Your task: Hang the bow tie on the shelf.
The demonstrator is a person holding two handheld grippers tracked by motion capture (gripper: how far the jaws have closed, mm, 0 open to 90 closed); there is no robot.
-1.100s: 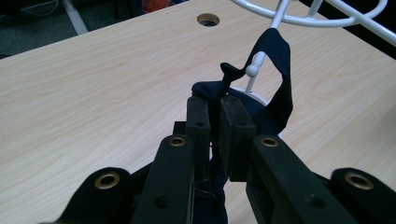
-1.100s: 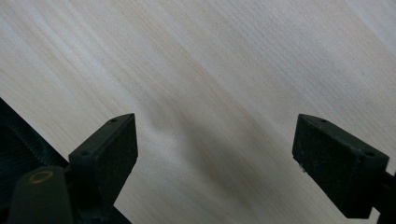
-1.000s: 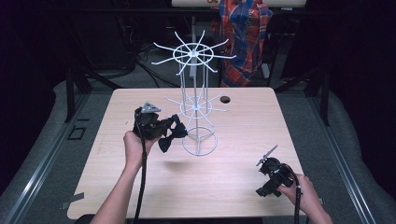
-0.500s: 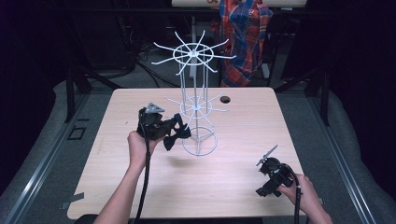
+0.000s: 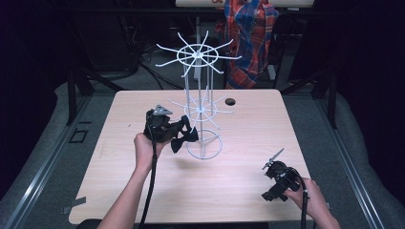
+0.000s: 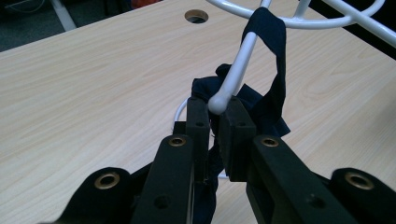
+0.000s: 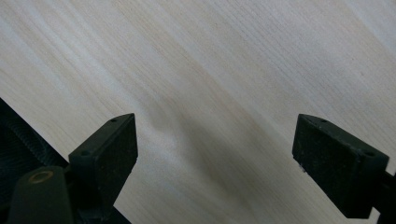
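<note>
Left gripper [image 6: 215,126] covering much of dark bow tie [image 6: 261,102], bottom edge cutting off its lower folds. Jaws squeezing together on bow tie beside white wire rack [image 5: 200,107], strap looping over ball-tipped prong [image 6: 233,79] just above jaws. Right gripper [image 5: 274,157] hovering near table's [image 5: 239,191] front right corner, jaws standing wide apart, gripping nothing, pointing at bare wood.
</note>
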